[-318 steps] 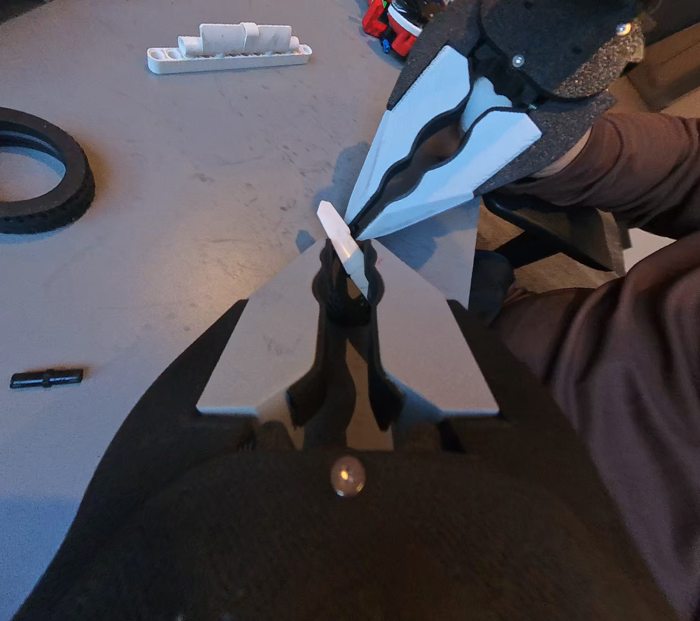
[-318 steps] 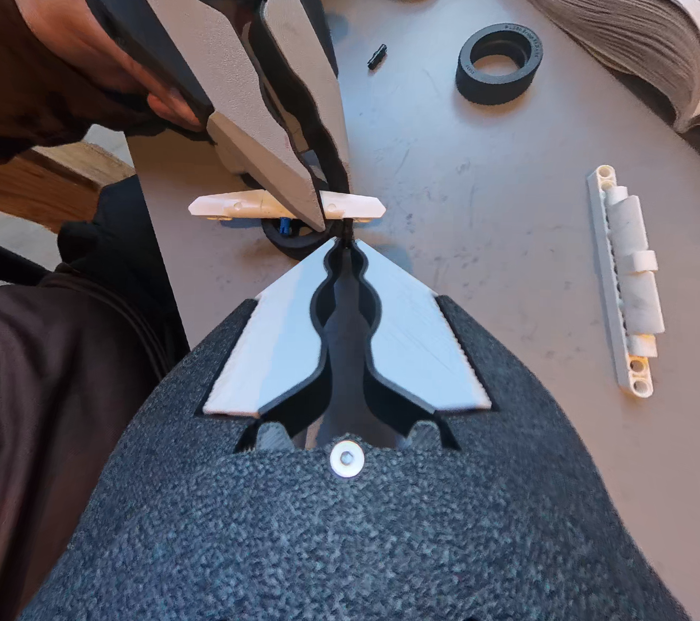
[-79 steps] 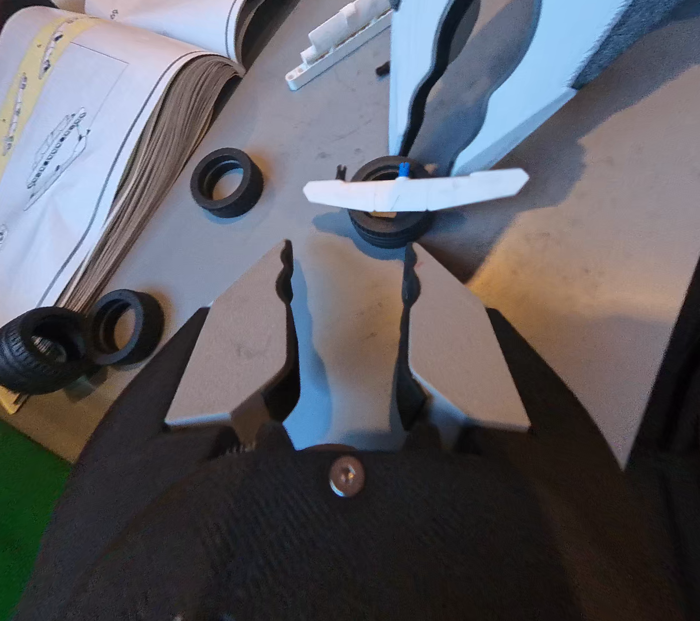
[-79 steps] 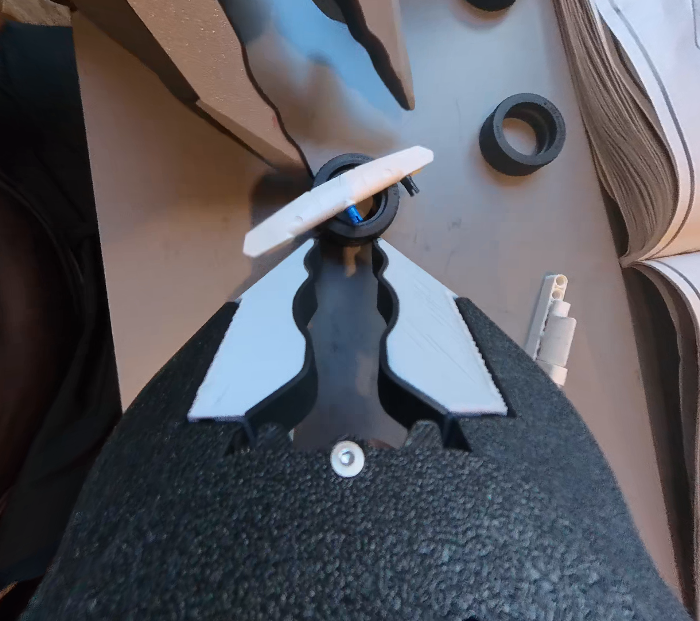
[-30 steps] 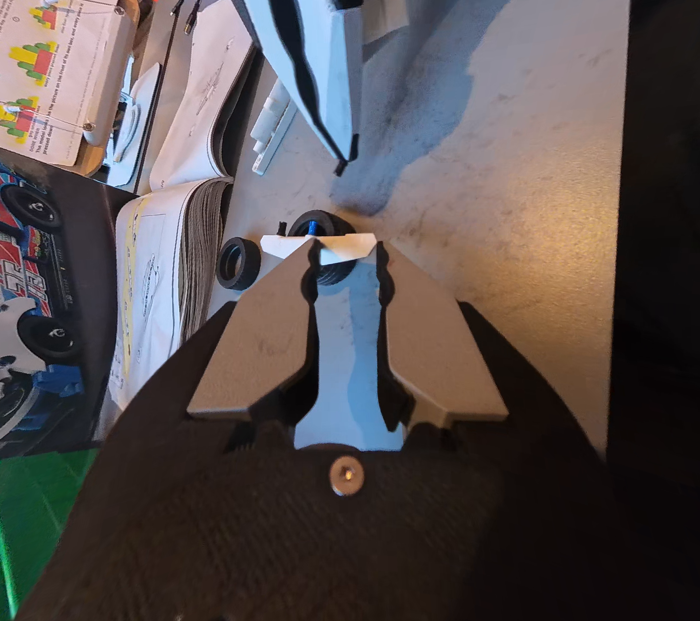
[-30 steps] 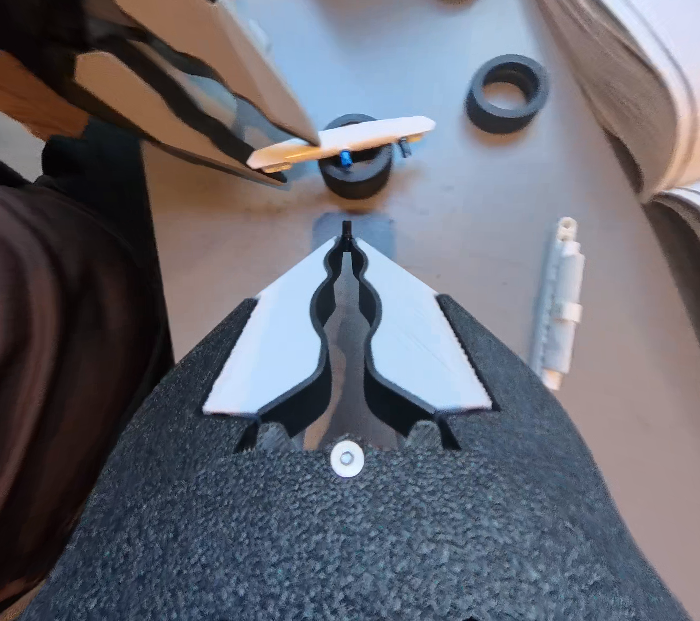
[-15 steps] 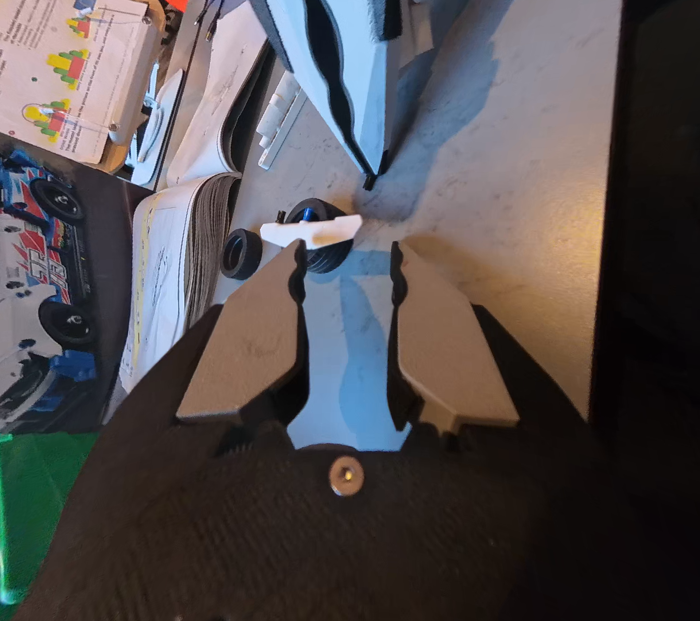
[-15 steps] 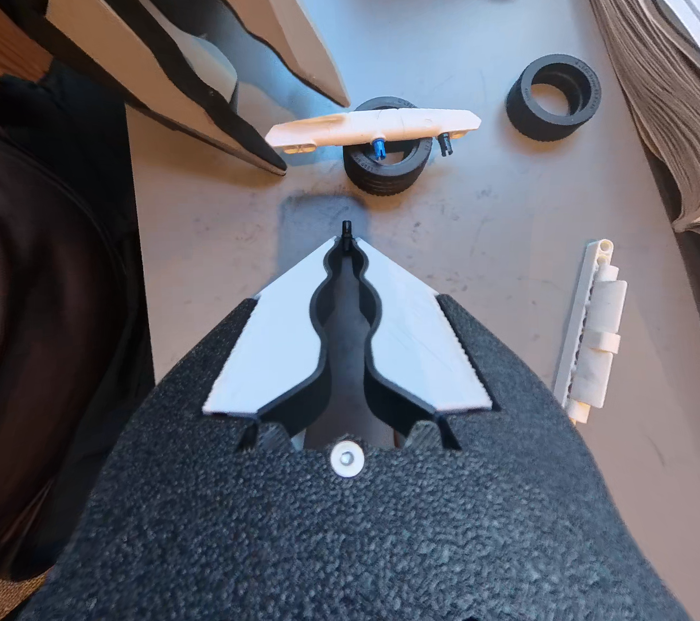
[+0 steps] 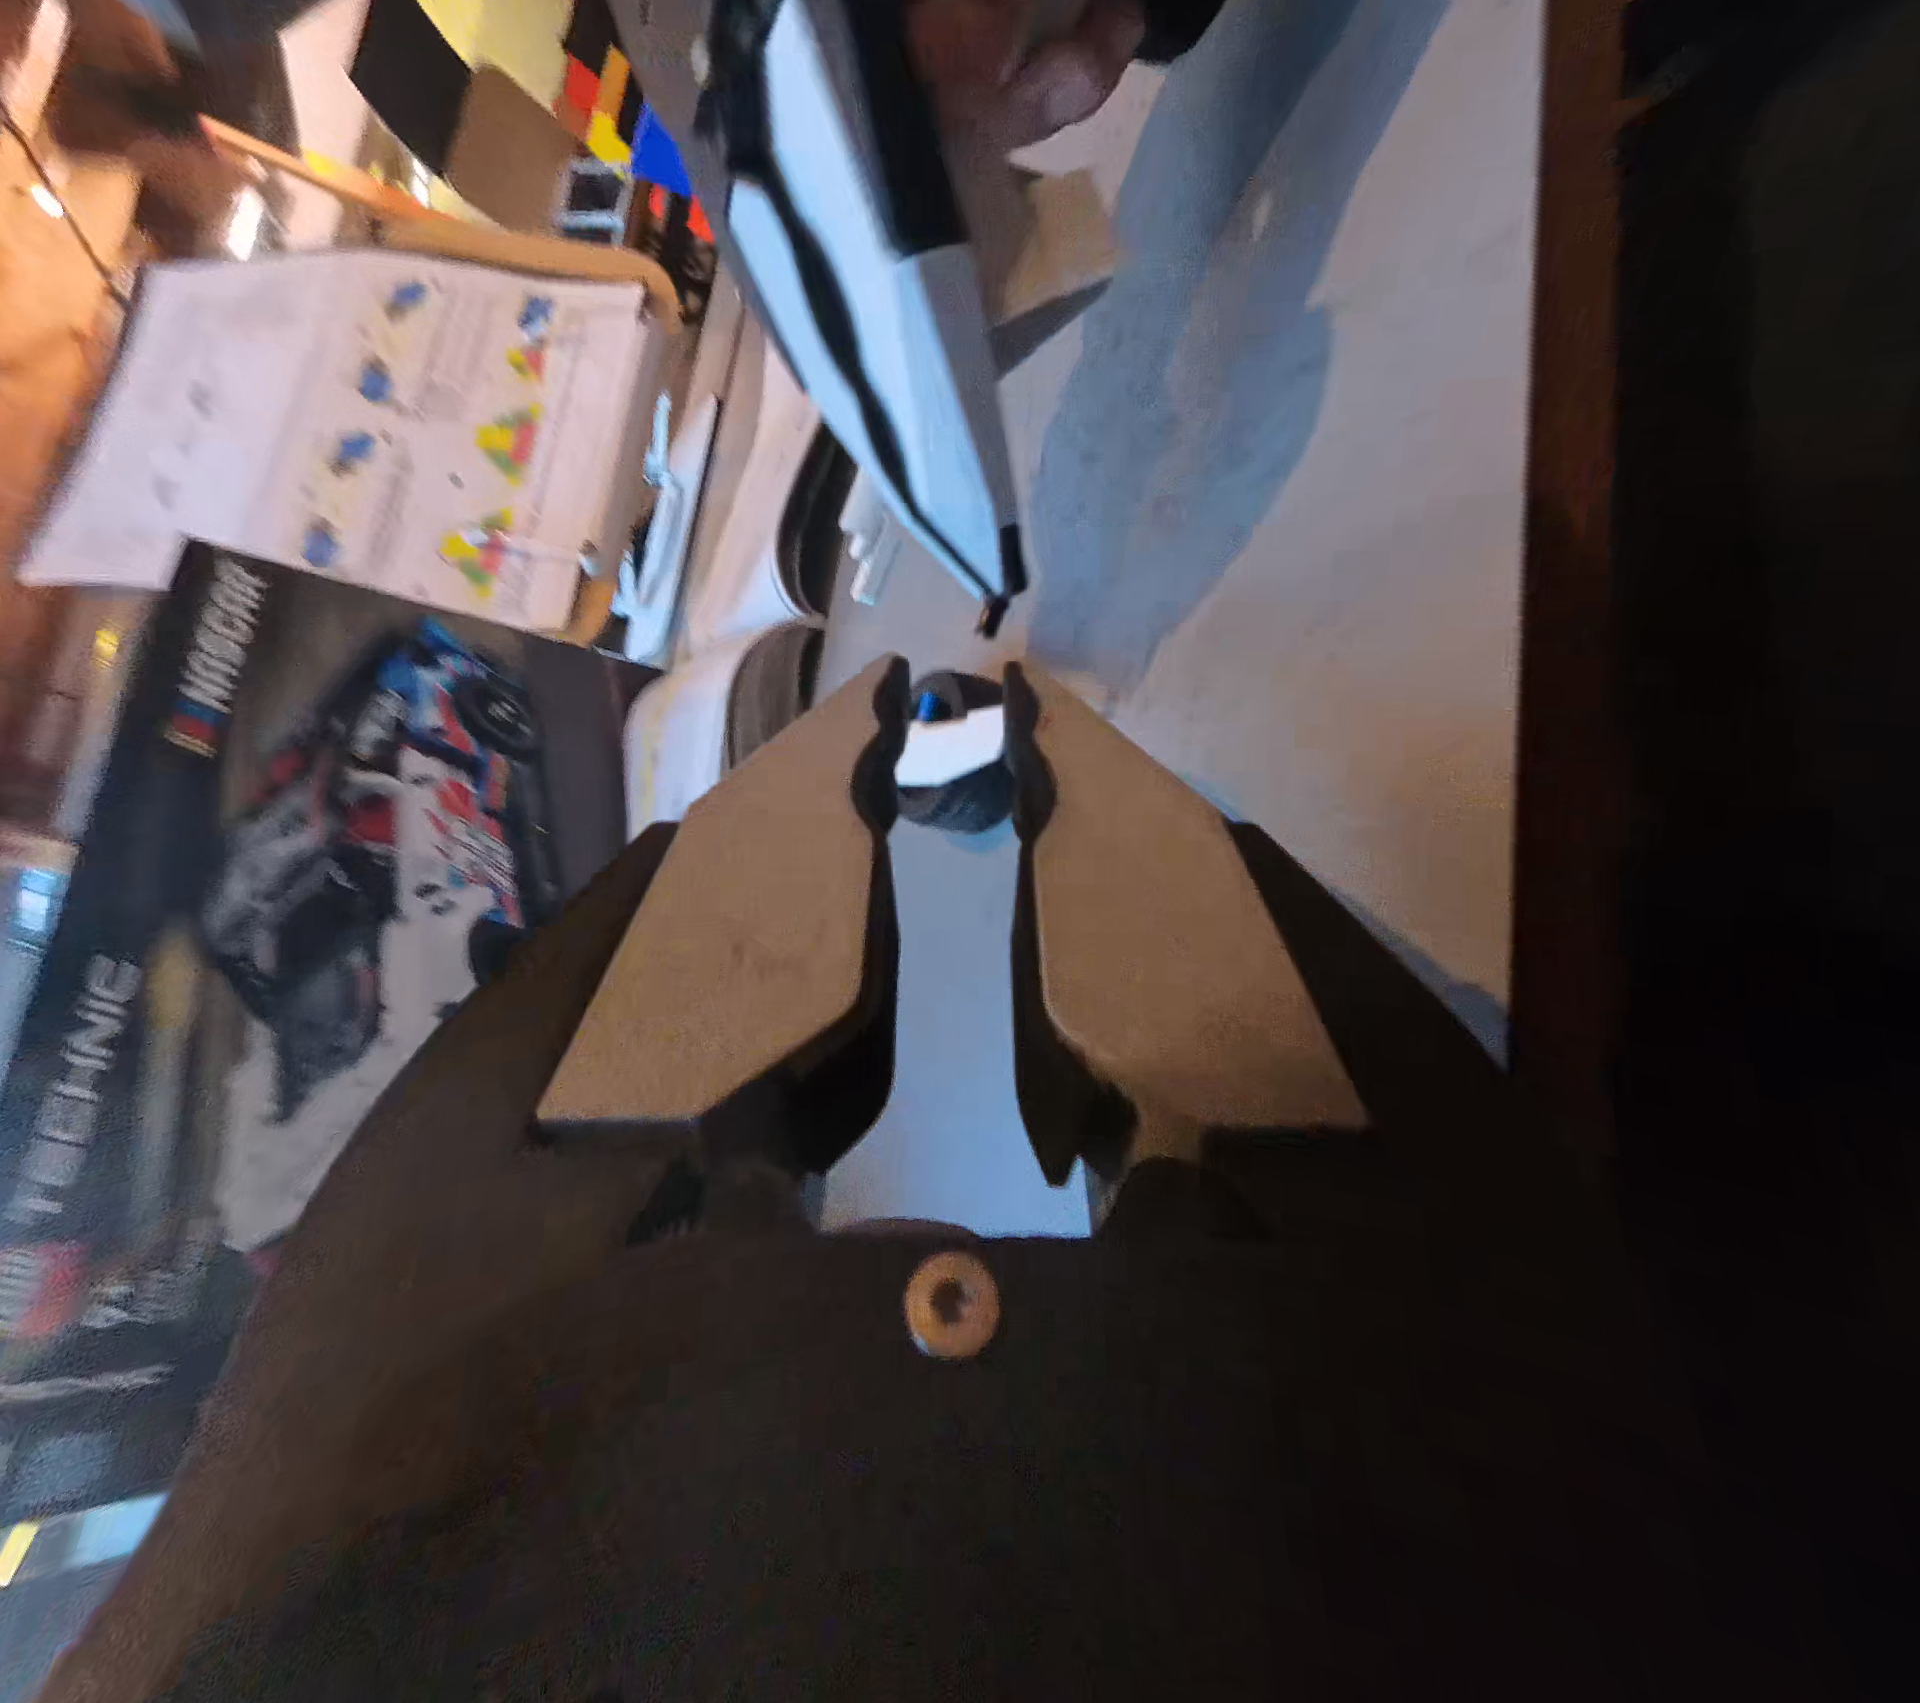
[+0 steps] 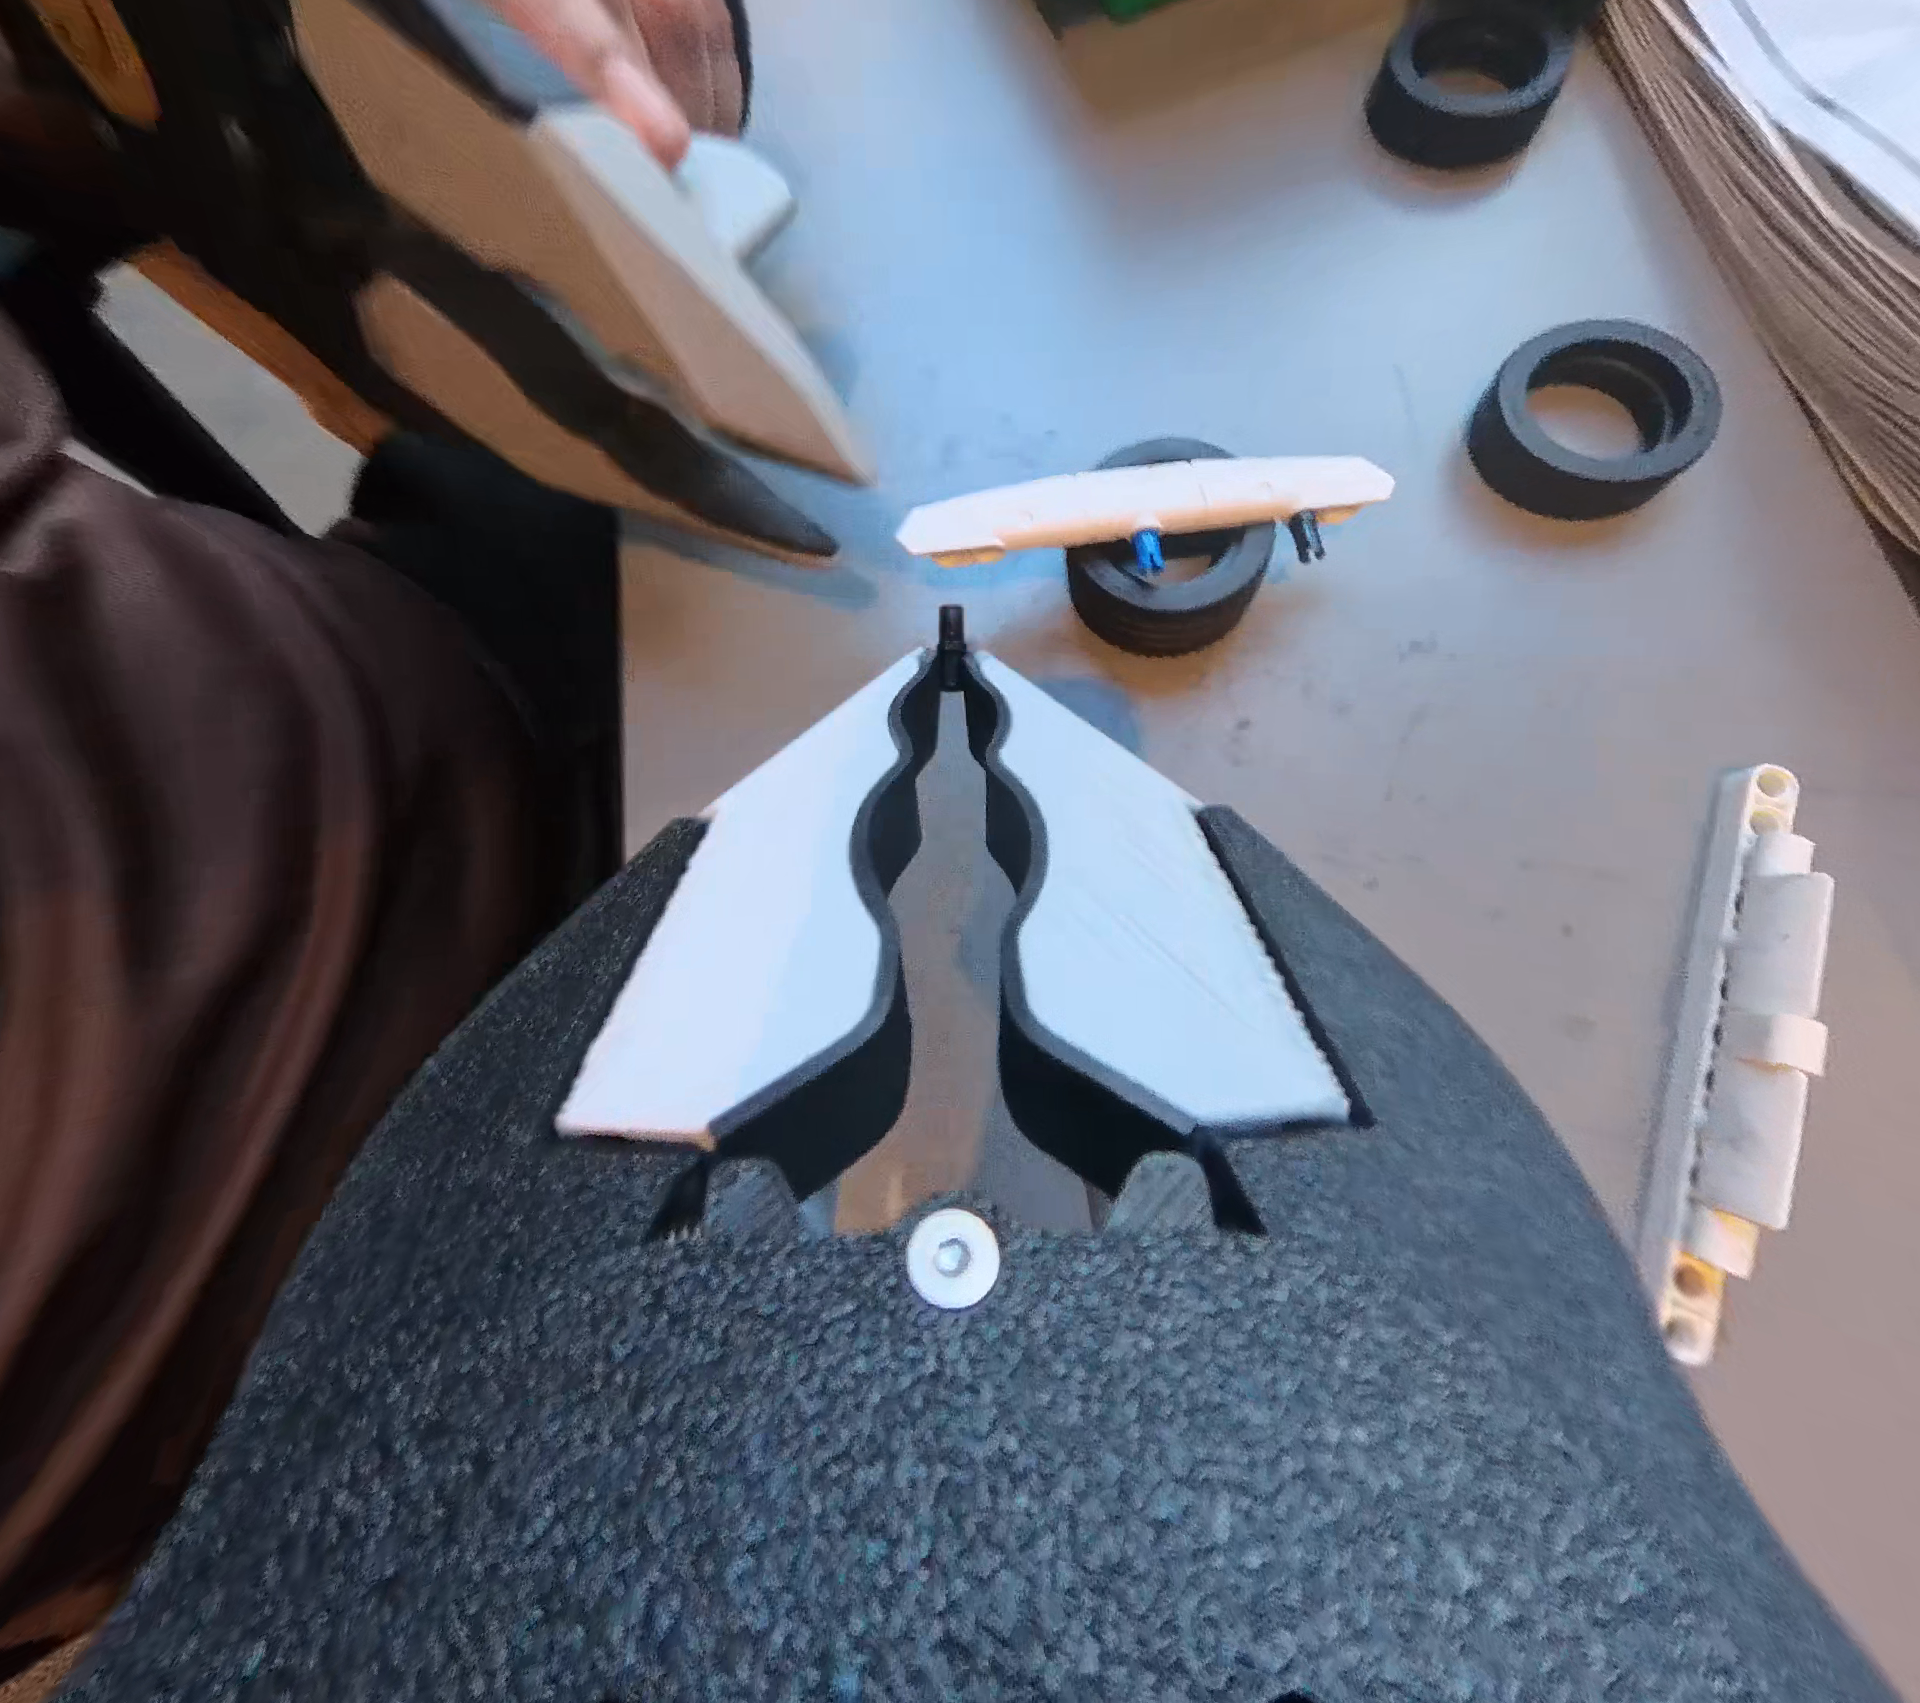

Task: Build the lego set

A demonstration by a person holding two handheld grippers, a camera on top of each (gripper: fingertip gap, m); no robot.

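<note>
White beam rests across a black tyre (blue pin inside).

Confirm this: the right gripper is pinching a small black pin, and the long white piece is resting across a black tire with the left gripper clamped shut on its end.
One thing is off. The left gripper is open, its fingers apart beside the long white piece's end; the right wrist view shows this. The right gripper does pinch the black pin, and the white piece rests across the black tire.
</note>
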